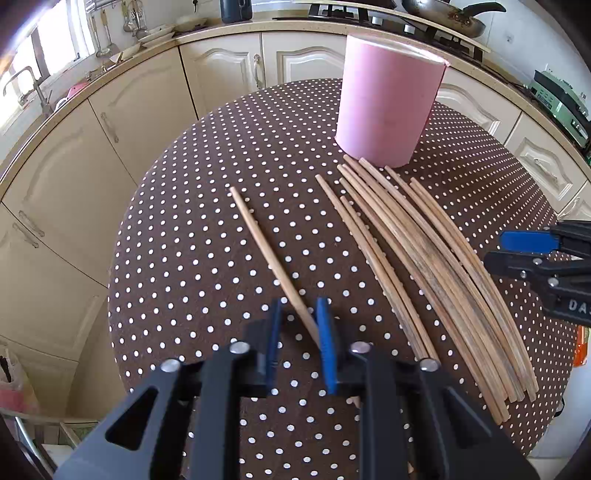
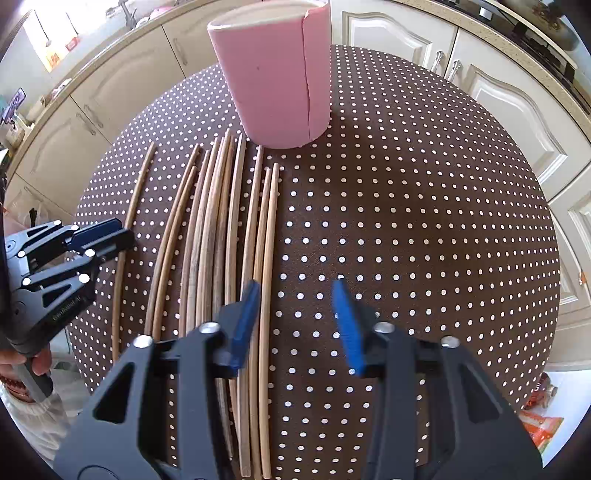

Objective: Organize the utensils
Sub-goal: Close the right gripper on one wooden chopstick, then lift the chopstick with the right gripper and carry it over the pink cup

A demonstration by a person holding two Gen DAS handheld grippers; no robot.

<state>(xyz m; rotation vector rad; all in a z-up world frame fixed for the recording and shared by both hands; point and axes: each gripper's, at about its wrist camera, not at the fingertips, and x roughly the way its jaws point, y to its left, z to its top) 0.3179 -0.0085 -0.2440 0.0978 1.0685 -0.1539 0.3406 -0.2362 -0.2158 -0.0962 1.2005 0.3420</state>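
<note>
A pink cylindrical holder (image 1: 388,99) stands upright at the far side of the round dotted table (image 1: 192,236); it also shows in the right wrist view (image 2: 273,74). Several wooden chopsticks (image 1: 436,273) lie side by side in front of it, also seen in the right wrist view (image 2: 221,236). One chopstick (image 1: 266,251) lies apart to the left. My left gripper (image 1: 299,332) straddles its near end, jaws partly open with the stick against the right pad. My right gripper (image 2: 295,317) is open and empty, its left finger above the rightmost chopsticks.
Cream kitchen cabinets (image 1: 110,155) and a countertop curve around the table's far side. A stove with a pan (image 1: 443,18) is at the back right. The table's right half (image 2: 406,221) carries only the dotted cloth. The table edge drops off at left.
</note>
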